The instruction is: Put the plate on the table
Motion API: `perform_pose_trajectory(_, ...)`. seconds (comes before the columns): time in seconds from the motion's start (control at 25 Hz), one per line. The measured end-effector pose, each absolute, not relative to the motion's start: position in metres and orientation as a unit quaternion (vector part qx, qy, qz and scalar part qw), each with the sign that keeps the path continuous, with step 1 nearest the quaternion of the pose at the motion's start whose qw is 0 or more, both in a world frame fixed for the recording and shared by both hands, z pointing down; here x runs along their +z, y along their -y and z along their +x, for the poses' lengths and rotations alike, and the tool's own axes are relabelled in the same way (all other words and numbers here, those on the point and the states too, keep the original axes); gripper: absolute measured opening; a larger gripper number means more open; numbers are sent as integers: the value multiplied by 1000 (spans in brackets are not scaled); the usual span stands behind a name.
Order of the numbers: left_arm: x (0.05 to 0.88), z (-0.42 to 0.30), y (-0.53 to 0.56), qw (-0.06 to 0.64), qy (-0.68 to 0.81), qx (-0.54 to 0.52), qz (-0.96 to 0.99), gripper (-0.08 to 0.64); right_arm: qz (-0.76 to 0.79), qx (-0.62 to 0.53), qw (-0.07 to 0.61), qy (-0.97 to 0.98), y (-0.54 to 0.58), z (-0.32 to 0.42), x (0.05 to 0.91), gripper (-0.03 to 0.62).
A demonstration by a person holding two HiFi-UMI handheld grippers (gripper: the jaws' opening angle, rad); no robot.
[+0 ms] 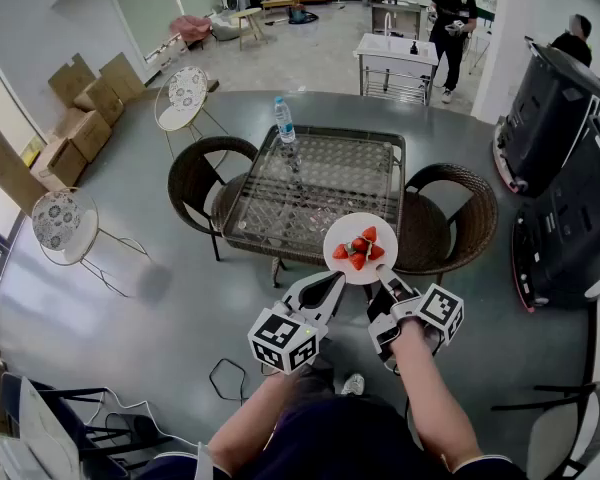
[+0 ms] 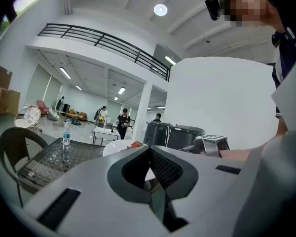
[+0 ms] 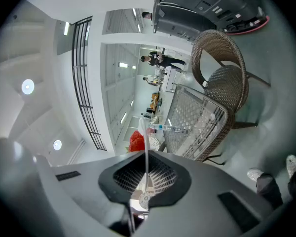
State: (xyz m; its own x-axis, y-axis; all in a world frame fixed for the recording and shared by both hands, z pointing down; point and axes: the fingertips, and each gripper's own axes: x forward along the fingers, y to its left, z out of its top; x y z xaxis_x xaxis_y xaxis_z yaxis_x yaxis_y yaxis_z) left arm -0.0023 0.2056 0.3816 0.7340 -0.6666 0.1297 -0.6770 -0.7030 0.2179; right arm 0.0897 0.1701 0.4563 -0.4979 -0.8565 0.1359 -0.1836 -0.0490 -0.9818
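Note:
A white plate (image 1: 360,249) carrying red strawberries (image 1: 358,250) hangs in the air over the near edge of the glass-topped wicker table (image 1: 270,230). My right gripper (image 1: 383,280) is shut on the plate's near rim. In the right gripper view the plate (image 3: 146,132) shows edge-on as a thin white line between the jaws of that gripper (image 3: 146,154), with strawberries (image 3: 136,141) to its left. My left gripper (image 1: 332,282) is shut just left of the plate and holds nothing. In the left gripper view the plate (image 2: 116,146) lies just beyond the left gripper (image 2: 149,150).
A water bottle (image 1: 283,120) stands at the table's far left corner. Wicker chairs flank the table on the left (image 1: 195,178) and right (image 1: 452,218). Large black bins (image 1: 560,178) stand at the right. Two people (image 1: 450,23) are far back, and a cable (image 1: 230,380) lies on the floor.

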Motion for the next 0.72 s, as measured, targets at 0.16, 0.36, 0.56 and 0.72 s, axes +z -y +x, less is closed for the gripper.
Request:
perform_pose_trajectory(0.16, 379, -3, -205, 124, 364, 18, 923, 6, -415, -595, 285, -626, -171, 89, 456, 17)
perform_pose_trajectory(0.36, 378, -5, -207, 123, 365, 15, 923, 6, -416, -595, 285, -626, -173, 88, 456, 17)
perform_pose_trajectory(0.56, 377, -6, -206, 120, 367, 13, 922, 6, -409, -601, 293, -621, -171, 88, 457, 17)
perform_pose_trajectory(0.72, 377, -7, -205, 121, 368, 13, 922, 6, -406, -609, 297, -614, -170, 88, 460, 17)
